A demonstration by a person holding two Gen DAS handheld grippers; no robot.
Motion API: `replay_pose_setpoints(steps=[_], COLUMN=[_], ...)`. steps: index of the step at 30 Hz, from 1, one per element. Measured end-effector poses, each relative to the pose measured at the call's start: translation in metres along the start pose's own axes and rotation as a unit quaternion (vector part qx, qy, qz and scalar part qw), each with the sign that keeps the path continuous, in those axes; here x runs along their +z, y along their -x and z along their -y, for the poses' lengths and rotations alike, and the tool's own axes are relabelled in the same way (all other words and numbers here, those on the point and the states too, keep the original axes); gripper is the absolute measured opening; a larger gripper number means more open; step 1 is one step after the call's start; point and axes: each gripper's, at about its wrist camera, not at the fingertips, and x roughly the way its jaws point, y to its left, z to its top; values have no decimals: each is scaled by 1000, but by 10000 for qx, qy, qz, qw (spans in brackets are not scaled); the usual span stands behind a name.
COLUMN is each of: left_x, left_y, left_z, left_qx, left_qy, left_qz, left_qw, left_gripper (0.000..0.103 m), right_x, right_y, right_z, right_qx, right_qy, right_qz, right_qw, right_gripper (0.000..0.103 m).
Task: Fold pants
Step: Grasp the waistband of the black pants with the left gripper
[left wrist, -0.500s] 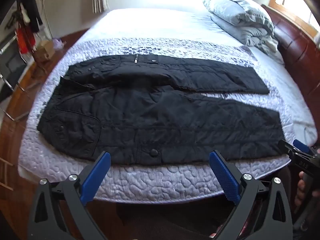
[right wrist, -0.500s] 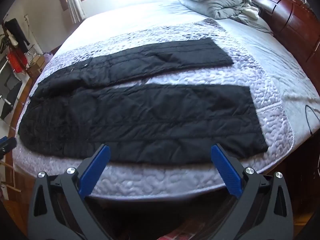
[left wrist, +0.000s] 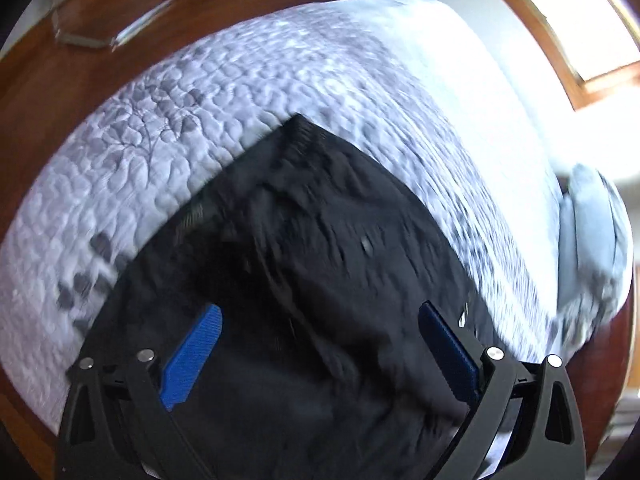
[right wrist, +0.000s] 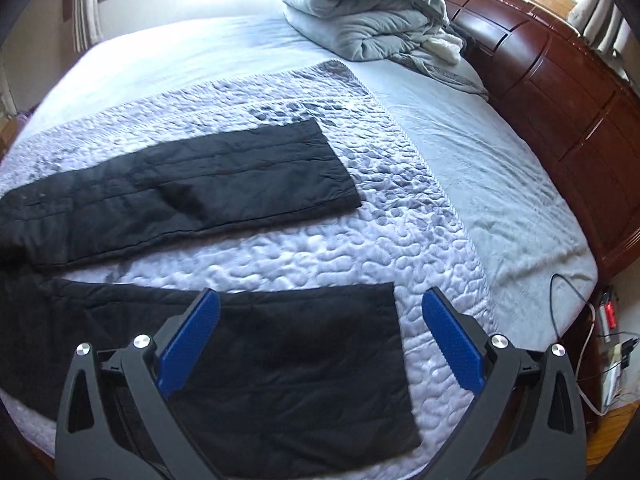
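Observation:
Black quilted pants [right wrist: 192, 188] lie flat on the grey quilted bedspread [right wrist: 320, 248], legs spread apart and running to the right. My right gripper [right wrist: 320, 336] is open, hovering just above the hem end of the near leg [right wrist: 304, 360]. The far leg's hem [right wrist: 336, 168] lies further back. In the blurred left wrist view, my left gripper [left wrist: 320, 352] is open and empty, close above the waist end of the pants [left wrist: 320, 240], whose corner [left wrist: 298, 124] points away from me.
A folded grey duvet and pillow [right wrist: 372, 12] sit at the head of the bed. A dark wooden headboard [right wrist: 560, 80] runs along the right. A cable and power strip [right wrist: 608, 312] lie by the bed's right corner. Wooden floor [left wrist: 60, 64] lies beyond the bed's left edge.
Both grippers have moved in over the pants: the left swung fast over the waist end and tilted, the right moved over the near leg's hem. Both stay open.

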Motion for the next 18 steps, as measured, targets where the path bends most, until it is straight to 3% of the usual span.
replay_pose_setpoints(steps=[2, 5, 9, 12, 14, 15, 16, 18], left_x=[28, 51, 64, 57, 49, 45, 42, 38], left_y=[-26, -51, -85, -95, -98, -97, -96, -91], left_z=[-9, -18, -14, 3, 14, 17, 17, 19], left_qx=[-26, 396, 934, 1310, 1454, 1405, 1035, 847], left_qy=[354, 425, 59, -605, -1065, -1156, -1087, -945], left_qz=[-272, -410, -703, -745, -776, -765, -834, -827], left_qw=[9990, 9975, 9931, 9867, 9806, 9803, 9851, 9885], left_gripper=[99, 99, 99, 96, 80, 54, 44, 25], right_x=[5, 16, 18, 25, 35, 41, 45, 60], right_y=[-22, -39, -67, -86, -95, -101, -104, -113], right_z=[-2, -1, -6, -10, -10, -9, -9, -7], right_qx=[-383, -389, -339, -204, -90, -20, 22, 164], right_qy=[331, 426, 593, 612, 601, 589, 580, 536], right_qz=[-439, -339, -580, -752, -784, -813, -832, -811], right_qw=[9978, 9978, 9960, 9951, 9951, 9949, 9948, 9951], right_gripper=[101, 101, 101, 101, 101, 101, 100, 100])
